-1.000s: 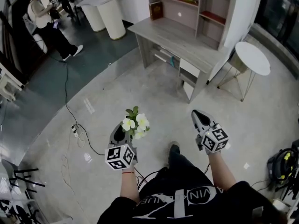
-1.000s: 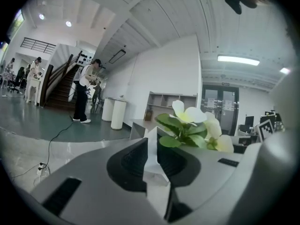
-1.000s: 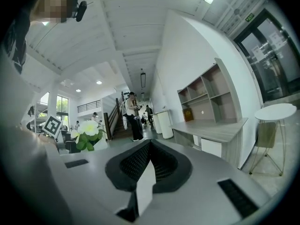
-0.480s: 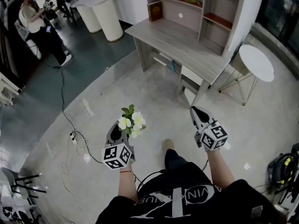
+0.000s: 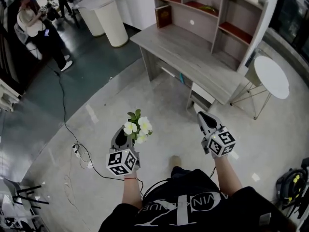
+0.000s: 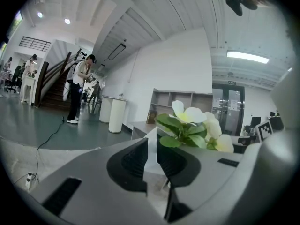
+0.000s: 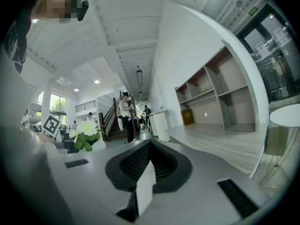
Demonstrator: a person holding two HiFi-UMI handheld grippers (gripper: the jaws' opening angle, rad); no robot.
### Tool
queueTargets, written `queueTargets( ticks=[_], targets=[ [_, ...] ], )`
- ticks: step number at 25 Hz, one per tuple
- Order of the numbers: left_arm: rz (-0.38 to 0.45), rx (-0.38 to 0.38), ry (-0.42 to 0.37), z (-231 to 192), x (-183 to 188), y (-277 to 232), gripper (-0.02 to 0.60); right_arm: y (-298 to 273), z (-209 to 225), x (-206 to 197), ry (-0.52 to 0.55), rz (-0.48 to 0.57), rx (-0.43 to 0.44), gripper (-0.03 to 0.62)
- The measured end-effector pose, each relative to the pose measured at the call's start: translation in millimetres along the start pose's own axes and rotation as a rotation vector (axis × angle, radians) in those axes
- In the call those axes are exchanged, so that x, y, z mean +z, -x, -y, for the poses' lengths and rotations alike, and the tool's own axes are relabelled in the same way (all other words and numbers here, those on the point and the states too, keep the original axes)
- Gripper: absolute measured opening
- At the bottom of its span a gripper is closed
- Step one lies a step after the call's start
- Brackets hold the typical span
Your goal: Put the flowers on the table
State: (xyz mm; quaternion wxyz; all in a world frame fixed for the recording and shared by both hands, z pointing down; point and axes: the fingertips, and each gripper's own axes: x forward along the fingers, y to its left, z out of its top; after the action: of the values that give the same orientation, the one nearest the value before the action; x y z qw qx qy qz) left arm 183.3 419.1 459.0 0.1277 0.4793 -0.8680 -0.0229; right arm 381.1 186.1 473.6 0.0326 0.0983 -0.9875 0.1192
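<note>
A small bunch of white flowers [image 5: 137,128] with green leaves stands up out of my left gripper [image 5: 124,131], which is shut on its stem. In the left gripper view the flowers [image 6: 192,125] rise just above and right of the jaws of the left gripper [image 6: 152,149], and the stem itself is mostly hidden. My right gripper [image 5: 203,116] is shut with nothing in it, its pads pressed together [image 7: 149,146]. Both are held over the floor. The grey wooden desk [image 5: 193,57] with a shelf unit stands ahead, beyond both grippers.
A round white side table [image 5: 272,70] stands right of the desk. White cylindrical stands [image 5: 108,16] are at the back left, with a person [image 5: 36,25] beyond. A black cable [image 5: 65,110] crosses the floor on the left. A yellow-black machine [image 5: 292,182] sits at the right edge.
The whole view has shifted toward the desk, which now looks larger and nearer. Both grippers keep their pose, and the flowers stay in the left one.
</note>
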Motion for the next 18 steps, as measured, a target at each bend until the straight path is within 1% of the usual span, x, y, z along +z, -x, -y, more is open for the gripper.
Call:
queueTargets(
  ticks=[7,12,18],
  targets=[
    [0.029,0.015,-0.014,-11.0,27.1,-60.8,0.06,-56.5,32.7,16.8,0.003,0.014,0.03,0.009],
    [0.027,0.009,-0.013,-10.9,31.9,-91.7,0.06,-81.3,53.5,24.5,0.001,0.016,0.03,0.009],
    [0.014,0.008,-0.009,-18.3,32.5,-117.3,0.058,-99.0,68.2,16.0,-0.033,0.003,0.015,0.009]
  ],
)
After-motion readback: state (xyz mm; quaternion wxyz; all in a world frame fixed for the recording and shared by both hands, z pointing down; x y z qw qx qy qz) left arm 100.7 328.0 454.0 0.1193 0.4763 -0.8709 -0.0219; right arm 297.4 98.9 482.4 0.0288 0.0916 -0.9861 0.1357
